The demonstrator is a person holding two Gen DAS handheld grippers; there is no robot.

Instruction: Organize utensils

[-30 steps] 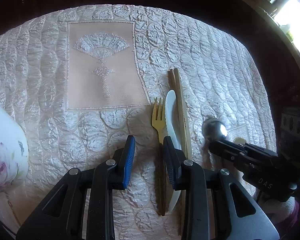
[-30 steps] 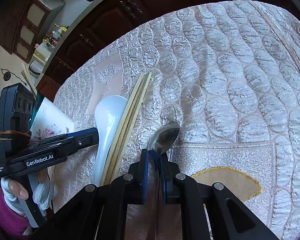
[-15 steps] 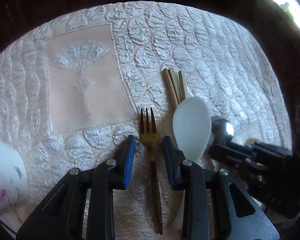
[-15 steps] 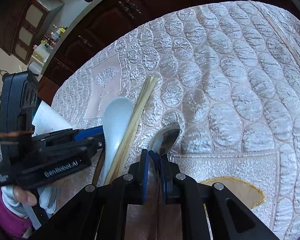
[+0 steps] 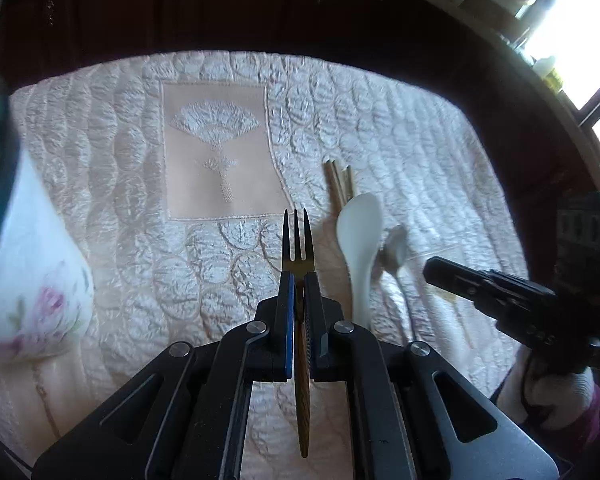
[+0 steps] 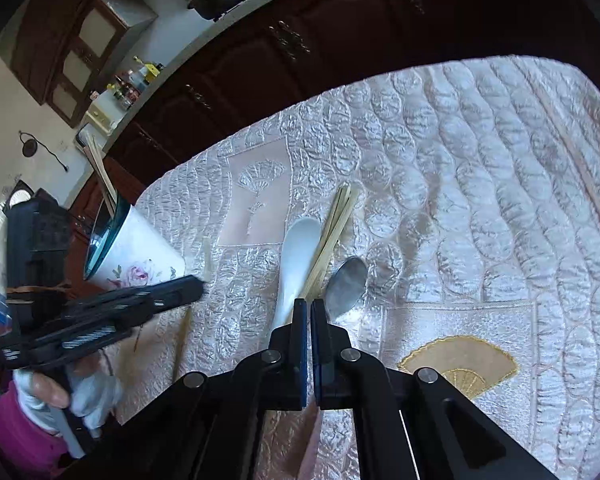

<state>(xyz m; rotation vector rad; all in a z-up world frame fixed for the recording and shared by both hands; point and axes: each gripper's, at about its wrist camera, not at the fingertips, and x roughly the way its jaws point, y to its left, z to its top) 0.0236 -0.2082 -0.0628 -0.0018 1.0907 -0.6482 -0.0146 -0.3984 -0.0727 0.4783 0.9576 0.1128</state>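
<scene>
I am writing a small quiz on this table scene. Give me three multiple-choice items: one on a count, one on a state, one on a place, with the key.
1. How many tines has the fork?
A. two
B. three
C. four

2. In what state is the left gripper?
A. open, with nothing between the fingers
B. shut on the fork
C. shut on a napkin

3. What lies between the white spoon and the metal spoon?
A. a knife
B. the chopsticks
C. a plate

Key:
1 B: three dark points stand out beyond the fingertips.
2 B: both pads press on the gold handle, which runs on behind them.
3 B: in the right wrist view the pale sticks run between the two spoon bowls.
</scene>
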